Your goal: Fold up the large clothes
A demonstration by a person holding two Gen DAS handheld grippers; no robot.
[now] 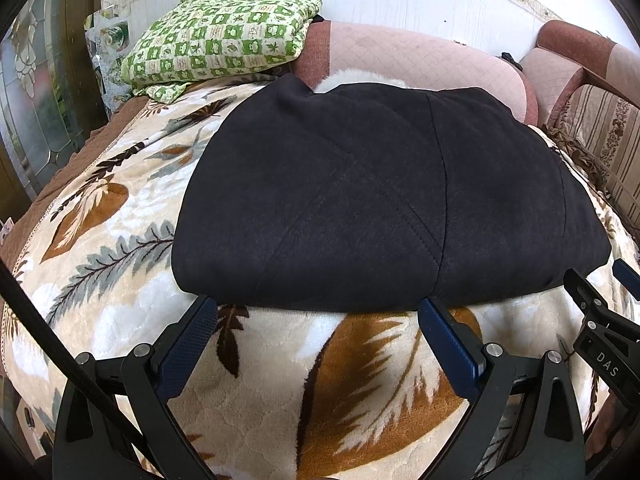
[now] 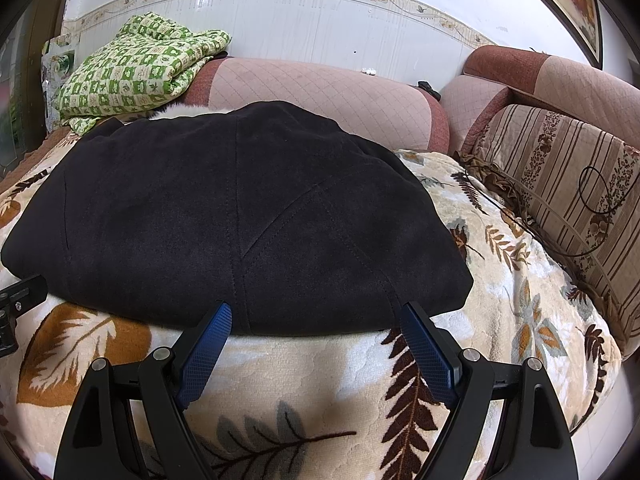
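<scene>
Dark folded garment lies centre frame on leaf-print blanket. Left gripper spread wide, holding nothing; blue pads at garment's near edge, bottom centre; contact with the edge cannot be told. Right gripper likewise wide apart, nothing between fingers, tips at near hem. Green checked cloth upper left, on pink quilted cushion. Striped cushion right.

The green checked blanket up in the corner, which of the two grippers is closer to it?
Left. The left gripper sits at the dark garment's near edge on the green checked blanket's side; the right gripper is farther along that edge.
</scene>
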